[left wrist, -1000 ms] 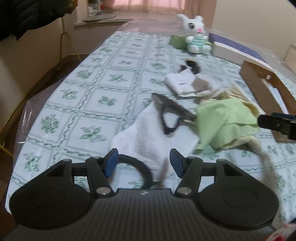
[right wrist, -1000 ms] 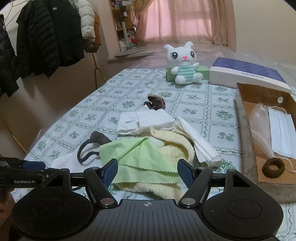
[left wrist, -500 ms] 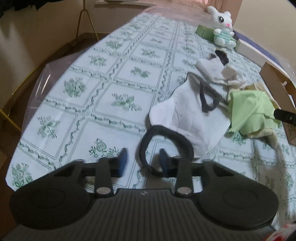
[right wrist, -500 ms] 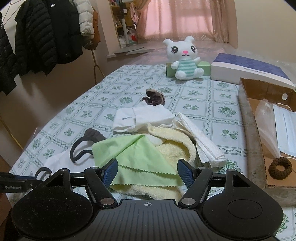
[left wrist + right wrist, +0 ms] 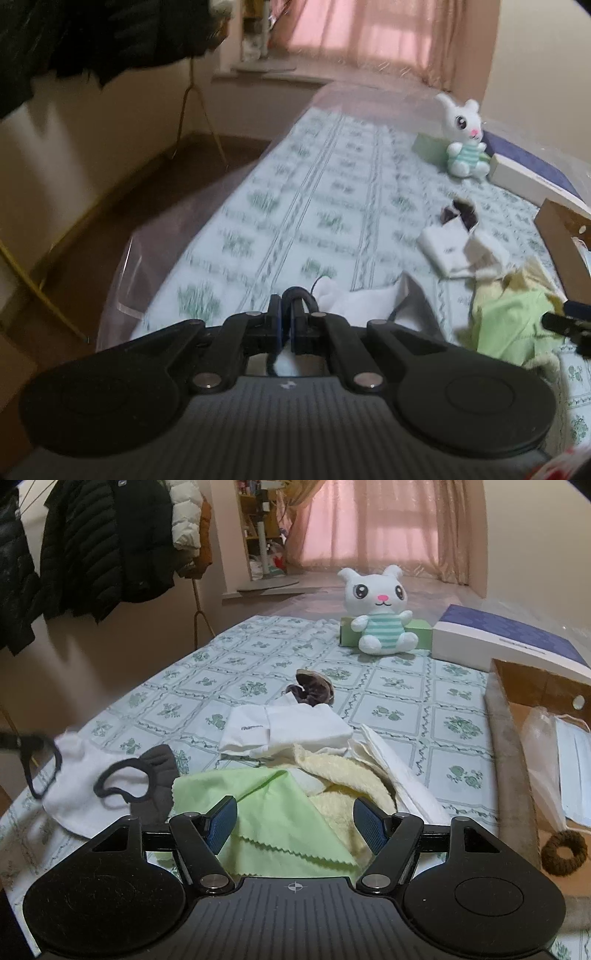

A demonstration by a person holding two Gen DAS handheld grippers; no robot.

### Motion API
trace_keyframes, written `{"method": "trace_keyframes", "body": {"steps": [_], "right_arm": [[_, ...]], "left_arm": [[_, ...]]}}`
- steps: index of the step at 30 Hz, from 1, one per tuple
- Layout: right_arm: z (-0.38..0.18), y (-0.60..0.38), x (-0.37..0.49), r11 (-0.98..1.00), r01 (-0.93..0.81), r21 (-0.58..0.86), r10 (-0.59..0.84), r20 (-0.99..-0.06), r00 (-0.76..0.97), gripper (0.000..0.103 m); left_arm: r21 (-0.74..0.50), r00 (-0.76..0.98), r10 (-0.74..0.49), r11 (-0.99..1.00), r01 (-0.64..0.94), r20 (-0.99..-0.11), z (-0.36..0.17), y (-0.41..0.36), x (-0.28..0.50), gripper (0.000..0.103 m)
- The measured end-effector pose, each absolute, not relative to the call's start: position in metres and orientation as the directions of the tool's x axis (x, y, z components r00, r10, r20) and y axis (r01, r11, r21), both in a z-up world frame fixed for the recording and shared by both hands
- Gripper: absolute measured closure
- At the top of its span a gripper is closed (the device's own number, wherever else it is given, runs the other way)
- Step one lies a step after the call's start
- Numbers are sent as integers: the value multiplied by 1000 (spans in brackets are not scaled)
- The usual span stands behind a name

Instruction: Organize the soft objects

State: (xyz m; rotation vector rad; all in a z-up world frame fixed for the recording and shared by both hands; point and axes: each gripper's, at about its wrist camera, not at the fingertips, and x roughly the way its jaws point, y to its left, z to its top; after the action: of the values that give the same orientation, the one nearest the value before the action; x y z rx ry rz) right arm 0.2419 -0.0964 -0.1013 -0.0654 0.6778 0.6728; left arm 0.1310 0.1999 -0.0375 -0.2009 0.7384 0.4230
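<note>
My left gripper is shut on the dark ear loop of a white face mask and lifts its near edge off the table. In the right wrist view the same mask hangs at the left with its loop pulled taut. My right gripper is open and empty just above a light green cloth. The cloth lies on a yellow towel, beside white folded cloths and a brown scrunchie-like item.
A cardboard box at the right holds a surgical mask, a plastic bag and a brown hair tie. A plush bunny, a green box and a blue-white box stand at the far end. Jackets hang at the left.
My left gripper has shut on the mask's ear loop and lifted, tilting its view up. The white mask has been dragged left. My right gripper has moved slightly forward, still open.
</note>
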Motion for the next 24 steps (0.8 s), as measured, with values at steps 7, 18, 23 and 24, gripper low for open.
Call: {"method": "trace_keyframes", "body": {"steps": [7,18,23,24], "right_arm": [[-104,-87,239,745,-662,80,567,-598,567,102],[-74,-132,234,783,-593,189,590,-529,611,103],[-77,-150,232,814,-545,202,555,-549,625,103],[-78,-152,233,816,-539,210,554,-551,624,103]], "left_arm": [[-77,665,175,940,-332,-726,-56,165,162,99],[-174,639,-13,966,-190,-769,-105,107,200,99],[-159,636,-3,969,-189,-771,-115,101,200,97],[-165,635,-5,967,-193,-773,-114,102,200,96]]}}
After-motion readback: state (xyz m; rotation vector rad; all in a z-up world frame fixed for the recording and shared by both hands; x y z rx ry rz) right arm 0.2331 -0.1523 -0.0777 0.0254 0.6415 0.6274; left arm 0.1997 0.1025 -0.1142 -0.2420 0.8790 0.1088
